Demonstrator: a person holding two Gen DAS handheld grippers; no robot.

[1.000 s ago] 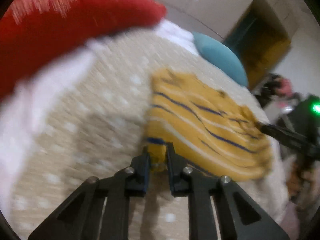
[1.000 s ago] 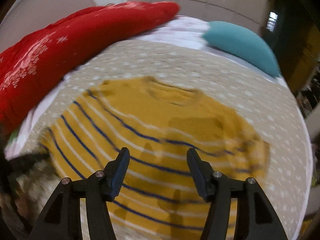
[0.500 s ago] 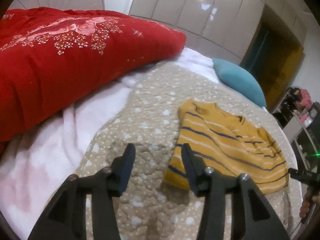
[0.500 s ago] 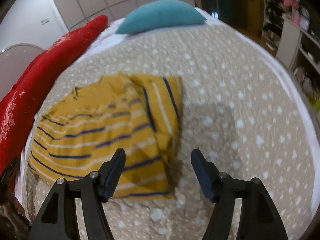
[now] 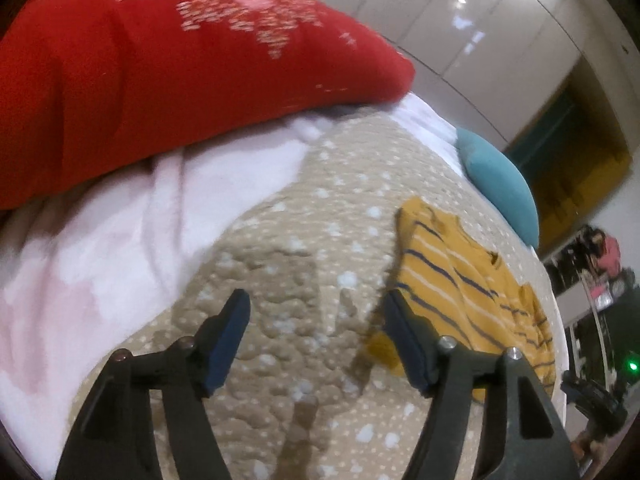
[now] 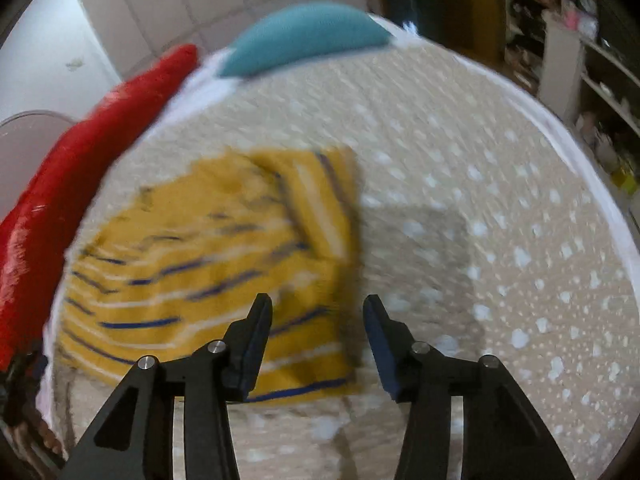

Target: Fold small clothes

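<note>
A small yellow sweater with blue and white stripes (image 5: 460,288) lies flat on the beige dotted bedspread (image 5: 304,208), its sleeves folded in over the body. It also shows in the right wrist view (image 6: 208,264). My left gripper (image 5: 316,312) is open and empty above the bedspread, to the left of the sweater's hem corner. My right gripper (image 6: 318,316) is open and empty just above the sweater's near right corner. The right gripper's body shows at the edge of the left wrist view (image 5: 596,400).
A red quilt (image 5: 140,64) and a white blanket (image 5: 120,240) lie along the left side of the bed. A teal pillow (image 6: 304,36) sits at the head. Shelves with clutter (image 6: 580,80) stand beyond the bed's right edge.
My left gripper let go of the sweater's hem a second ago, opened wide and drew back to the left. My right gripper moved to the sweater's right side and came closer to its corner.
</note>
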